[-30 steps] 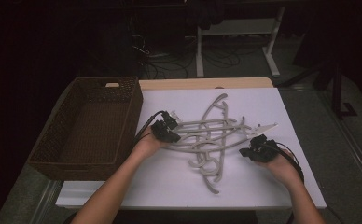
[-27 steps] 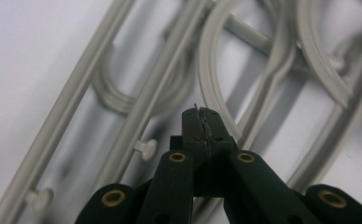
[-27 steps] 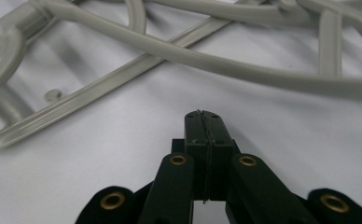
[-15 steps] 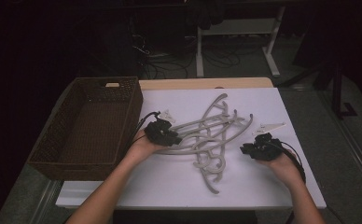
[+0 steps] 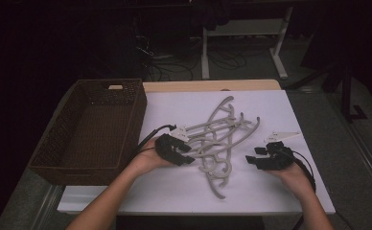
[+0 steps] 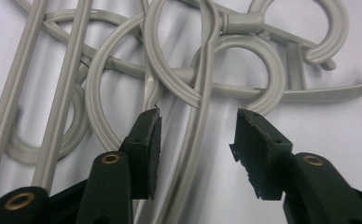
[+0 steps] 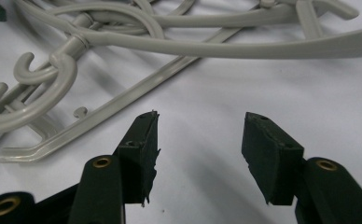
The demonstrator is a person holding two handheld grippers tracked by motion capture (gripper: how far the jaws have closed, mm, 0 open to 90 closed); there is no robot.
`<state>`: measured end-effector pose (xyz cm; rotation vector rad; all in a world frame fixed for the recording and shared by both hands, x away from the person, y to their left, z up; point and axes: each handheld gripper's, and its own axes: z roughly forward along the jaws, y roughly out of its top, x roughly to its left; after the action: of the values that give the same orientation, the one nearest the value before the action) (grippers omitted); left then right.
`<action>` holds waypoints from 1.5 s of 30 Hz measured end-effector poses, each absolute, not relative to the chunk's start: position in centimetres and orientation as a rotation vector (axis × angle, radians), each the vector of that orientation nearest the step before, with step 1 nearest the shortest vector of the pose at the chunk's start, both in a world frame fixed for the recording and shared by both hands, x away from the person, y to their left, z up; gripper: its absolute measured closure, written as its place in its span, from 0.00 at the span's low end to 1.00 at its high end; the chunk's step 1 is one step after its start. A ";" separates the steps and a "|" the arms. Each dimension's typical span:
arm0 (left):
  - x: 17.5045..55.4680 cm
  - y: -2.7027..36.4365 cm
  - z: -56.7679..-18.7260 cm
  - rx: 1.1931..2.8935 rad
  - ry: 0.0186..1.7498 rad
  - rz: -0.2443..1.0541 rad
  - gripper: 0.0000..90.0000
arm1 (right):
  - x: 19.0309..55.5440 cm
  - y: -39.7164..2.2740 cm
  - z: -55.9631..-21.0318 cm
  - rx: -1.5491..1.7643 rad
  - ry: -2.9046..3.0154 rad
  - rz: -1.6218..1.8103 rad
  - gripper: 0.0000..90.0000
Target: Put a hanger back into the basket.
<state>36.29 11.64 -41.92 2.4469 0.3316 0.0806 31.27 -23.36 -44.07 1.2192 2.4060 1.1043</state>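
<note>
Several grey plastic clothes hangers lie tangled in a heap at the middle of the white tabletop. They look light and stiff, smooth enough to slip, and their hooks interlock, so lifting one may drag the others; a straight bar seems the best hold. The left gripper has just been opening, with one thin hanger bar passing between its pads untouched. The right gripper has likewise been opening, over bare tabletop just beside the heap. A dark brown woven basket sits at the left; the room behind is dim.
</note>
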 end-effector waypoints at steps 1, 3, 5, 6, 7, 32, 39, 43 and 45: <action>36.3 11.6 -42.0 2.446 0.332 0.082 0.59 | 31.3 -23.3 -44.1 1.217 2.412 1.097 0.49; 36.3 11.5 -42.1 2.444 0.322 0.078 0.62 | 31.3 -23.2 -44.2 1.212 2.415 1.092 0.49; 36.3 11.2 -42.2 2.448 0.313 0.076 0.64 | 31.3 -23.2 -44.2 1.213 2.414 1.091 0.49; 36.3 11.1 -42.3 2.455 0.306 0.080 0.64 | 31.3 -23.2 -44.2 1.215 2.413 1.092 0.49; 36.2 11.0 -42.3 2.463 0.303 0.083 0.65 | 31.3 -23.3 -44.2 1.215 2.412 1.092 0.49; 36.2 9.9 -43.1 2.509 0.270 0.086 0.88 | 31.3 -23.3 -44.3 1.210 2.413 1.087 0.50; 36.4 9.9 -43.3 2.512 0.261 0.067 0.90 | 31.2 -23.4 -44.2 1.215 2.409 1.094 0.50; 36.3 9.8 -43.1 2.514 0.256 0.086 0.91 | 31.2 -23.4 -44.2 1.216 2.408 1.093 0.50; 36.3 10.0 -42.6 2.488 0.278 0.072 0.91 | 31.2 -23.5 -44.2 1.214 2.407 1.095 0.50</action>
<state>36.31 9.99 -42.59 2.4885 0.2779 0.0724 31.21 -23.46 -44.22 1.2135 2.4065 1.0953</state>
